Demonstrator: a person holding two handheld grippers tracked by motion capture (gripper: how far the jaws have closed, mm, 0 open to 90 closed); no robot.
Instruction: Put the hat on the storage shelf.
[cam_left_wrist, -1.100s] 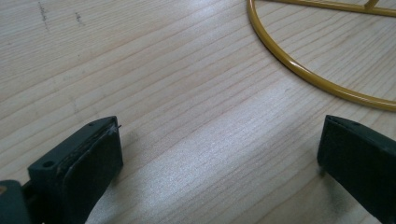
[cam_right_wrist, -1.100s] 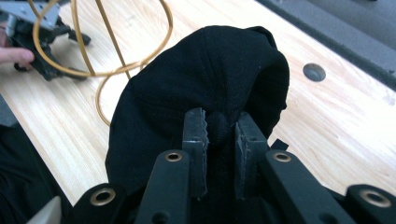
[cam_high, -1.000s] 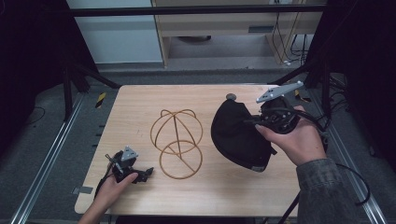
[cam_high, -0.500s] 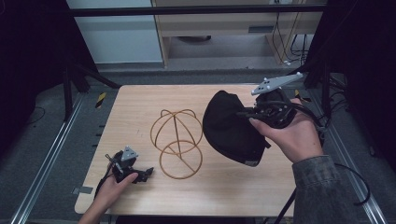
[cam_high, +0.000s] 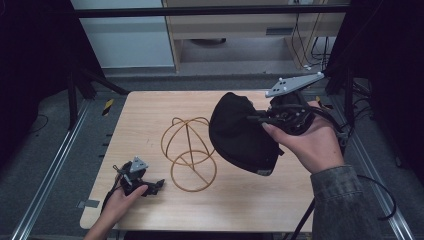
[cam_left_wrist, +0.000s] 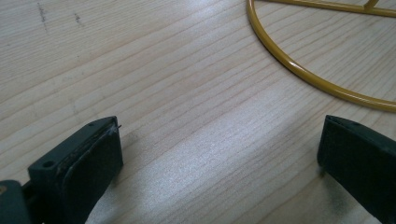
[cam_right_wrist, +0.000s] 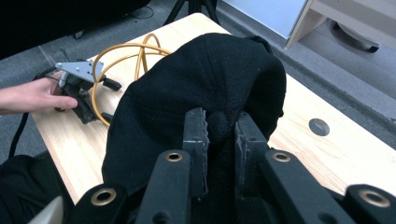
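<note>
At the tabletop's (cam_high: 150, 120) seven o'clock corner the left tongs (cam_high: 159, 185) lie low on the wood in the person's left hand (cam_high: 117, 202), jaws spread wide with nothing between them; the left gripper view looks along them over bare grain, with the gold ring of the stand (cam_left_wrist: 317, 79) curving past at one o'clock. That stand (cam_high: 189, 150), a bare wire dome on a round base, sits at the centre of the tabletop, and nothing hangs on it. Just to its right, at about three o'clock of it, the cap (cam_high: 240, 135) hangs in the air, clear of the wood, its dark crown bulging toward the stand and its lower edge drooping at five o'clock. The right tongs (cam_high: 257, 119), held in the right hand (cam_high: 312, 145), are clamped on a fold of the cap's cloth; the right gripper view shows the serrated pads (cam_right_wrist: 196, 140) pinching that fold (cam_right_wrist: 222, 126), the cap billowing ahead and the stand (cam_right_wrist: 123, 56) beyond at eleven o'clock. The step in hand looks like the carry: cap lifted, headed for the stand. Next it probably calls for a move toward nine o'clock, high enough to clear the dome, with the cap's opening turned downward so it drops over the wires; the limp cloth may snag, and the idle left tongs could steady the base.
</note>
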